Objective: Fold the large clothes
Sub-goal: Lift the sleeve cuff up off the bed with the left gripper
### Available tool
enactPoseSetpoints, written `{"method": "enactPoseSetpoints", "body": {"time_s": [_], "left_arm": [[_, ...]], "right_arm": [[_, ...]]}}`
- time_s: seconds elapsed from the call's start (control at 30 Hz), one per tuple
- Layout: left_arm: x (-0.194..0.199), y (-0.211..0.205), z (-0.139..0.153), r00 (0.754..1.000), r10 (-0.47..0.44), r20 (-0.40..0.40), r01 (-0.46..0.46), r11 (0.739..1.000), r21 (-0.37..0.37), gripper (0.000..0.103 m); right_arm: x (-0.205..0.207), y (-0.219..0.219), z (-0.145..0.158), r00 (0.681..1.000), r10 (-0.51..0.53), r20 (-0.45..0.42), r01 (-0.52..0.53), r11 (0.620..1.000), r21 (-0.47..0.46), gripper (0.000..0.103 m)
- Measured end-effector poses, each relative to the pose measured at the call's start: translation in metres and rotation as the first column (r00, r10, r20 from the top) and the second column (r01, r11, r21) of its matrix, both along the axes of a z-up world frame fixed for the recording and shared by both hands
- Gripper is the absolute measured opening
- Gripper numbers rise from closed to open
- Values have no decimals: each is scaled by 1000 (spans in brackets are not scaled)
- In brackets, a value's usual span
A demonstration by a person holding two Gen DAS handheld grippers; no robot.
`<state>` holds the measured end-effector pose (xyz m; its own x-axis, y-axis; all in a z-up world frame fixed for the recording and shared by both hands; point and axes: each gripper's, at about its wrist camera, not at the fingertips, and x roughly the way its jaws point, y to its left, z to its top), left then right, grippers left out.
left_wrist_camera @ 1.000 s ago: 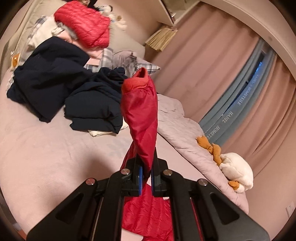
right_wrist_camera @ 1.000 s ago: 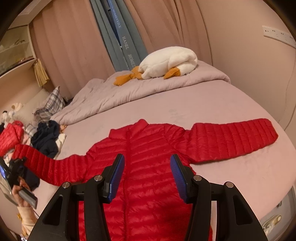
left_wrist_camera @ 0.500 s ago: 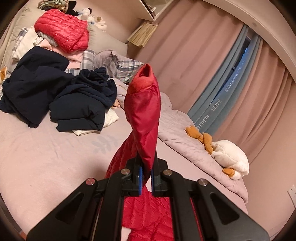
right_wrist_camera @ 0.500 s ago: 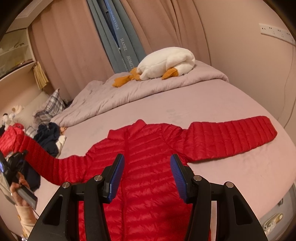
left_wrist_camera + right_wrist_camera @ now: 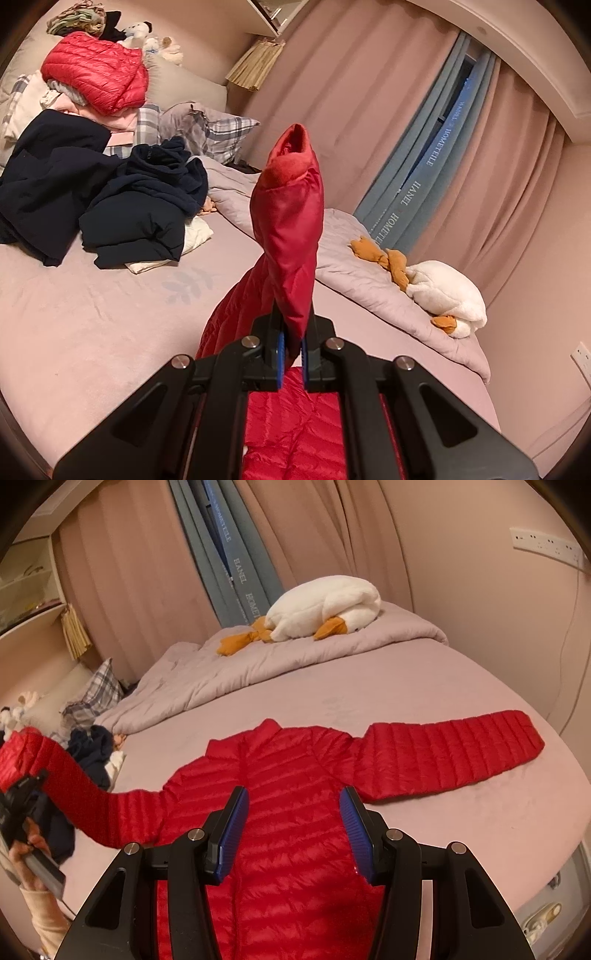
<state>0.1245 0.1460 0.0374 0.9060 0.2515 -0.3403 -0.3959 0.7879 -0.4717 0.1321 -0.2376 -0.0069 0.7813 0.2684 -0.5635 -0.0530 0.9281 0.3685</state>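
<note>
One sleeve point(image 5: 291, 236) clamped in left tongs point(image 5: 291, 354), raised higher than a second ago, cuff up. Fold of red jacket point(image 5: 288, 797) begun; body flat on near bed point(image 5: 406, 686). Right tongs point(image 5: 291, 830) wide, empty, above jacket. No containers visible.

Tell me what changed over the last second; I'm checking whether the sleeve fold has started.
The left gripper, still shut on the sleeve, lifted it slightly higher. The right gripper stayed open above the red jacket, whose other sleeve stayed flat.
</note>
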Motion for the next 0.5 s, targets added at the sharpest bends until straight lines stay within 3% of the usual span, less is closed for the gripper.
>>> {"method": "enactPoseSetpoints", "body": {"time_s": [0.5], "left_arm": [[9,-34,8,995,-102,-5,102,993,54,5]], "right_arm": [[-4,-2,2,1000,2,21,-1,1000,-10,53]]}}
